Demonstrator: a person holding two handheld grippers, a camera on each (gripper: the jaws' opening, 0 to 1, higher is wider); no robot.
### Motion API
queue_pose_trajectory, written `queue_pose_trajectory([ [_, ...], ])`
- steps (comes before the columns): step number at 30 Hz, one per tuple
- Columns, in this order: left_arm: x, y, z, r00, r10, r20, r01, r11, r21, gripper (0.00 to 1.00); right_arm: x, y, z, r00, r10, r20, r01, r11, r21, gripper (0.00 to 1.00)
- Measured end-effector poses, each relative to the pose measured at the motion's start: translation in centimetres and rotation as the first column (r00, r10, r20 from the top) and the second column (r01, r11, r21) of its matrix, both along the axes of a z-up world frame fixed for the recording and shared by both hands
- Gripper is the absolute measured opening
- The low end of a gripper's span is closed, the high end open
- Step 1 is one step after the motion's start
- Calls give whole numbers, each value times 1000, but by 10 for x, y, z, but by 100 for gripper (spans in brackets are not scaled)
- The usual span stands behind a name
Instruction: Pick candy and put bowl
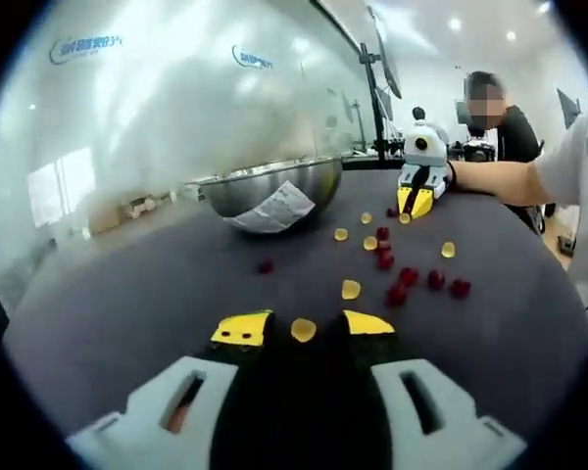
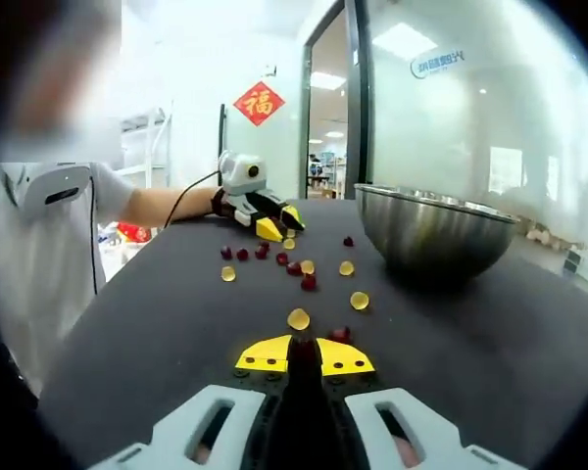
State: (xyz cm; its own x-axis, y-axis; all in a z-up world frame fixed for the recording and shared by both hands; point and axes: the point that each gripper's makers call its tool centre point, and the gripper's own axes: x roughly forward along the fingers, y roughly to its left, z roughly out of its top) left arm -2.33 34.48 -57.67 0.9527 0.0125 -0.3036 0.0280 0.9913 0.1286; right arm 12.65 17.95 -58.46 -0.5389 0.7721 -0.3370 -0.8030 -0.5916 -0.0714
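Candy (image 1: pixel 303 330) between the spread left gripper (image 1: pixel 303 327) jaws; right gripper (image 2: pixel 305 356) clamped on red candy (image 2: pixel 304 352).

candies (image 1: pixel 350 289) yellow, red | bowl (image 1: pixel 274 186) silver | table (image 1: pixel 127 304) dark grey

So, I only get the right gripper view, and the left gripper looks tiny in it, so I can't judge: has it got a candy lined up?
Observer: Yes. In the left gripper view a yellow candy lies on the table between the open fingers of the left gripper, not gripped.
Operator: And what does the bowl look like from that side?
Observer: On that side the bowl carries a white paper label low on its wall.
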Motion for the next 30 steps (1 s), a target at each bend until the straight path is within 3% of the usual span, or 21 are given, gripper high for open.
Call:
queue_pose_trajectory([
  [3,1,-2,-2,1000,-4,-8,4,1000,5,4,0,0,0,1000,0,8,0,1000,5,3],
  [8,2,-3,-3,1000,-5,-7,5,1000,0,3,7,0,11,1000,-18,9,17,999,41,3],
  [9,1,-3,-3,1000,-5,-7,5,1000,-1,3,7,1,19,1000,-20,-3,21,997,71,3],
  [11,2,-3,-3,1000,-3,-7,3,1000,-7,3,8,5,55,997,-31,-68,42,985,166,3],
  [15,2,-3,-3,1000,-1,-6,0,1000,-14,2,33,29,99,989,-146,-8,143,956,257,3],
  [20,1,-4,-3,1000,13,8,-13,1000,8,2,62,68,147,969,-242,-41,242,914,326,3],
  [25,0,-3,-2,1000,17,11,-17,1000,7,2,83,115,141,953,-299,-46,300,908,292,3],
  [30,0,-3,-2,1000,16,12,-16,1000,9,2,80,136,122,956,-281,-80,293,919,265,4],
])
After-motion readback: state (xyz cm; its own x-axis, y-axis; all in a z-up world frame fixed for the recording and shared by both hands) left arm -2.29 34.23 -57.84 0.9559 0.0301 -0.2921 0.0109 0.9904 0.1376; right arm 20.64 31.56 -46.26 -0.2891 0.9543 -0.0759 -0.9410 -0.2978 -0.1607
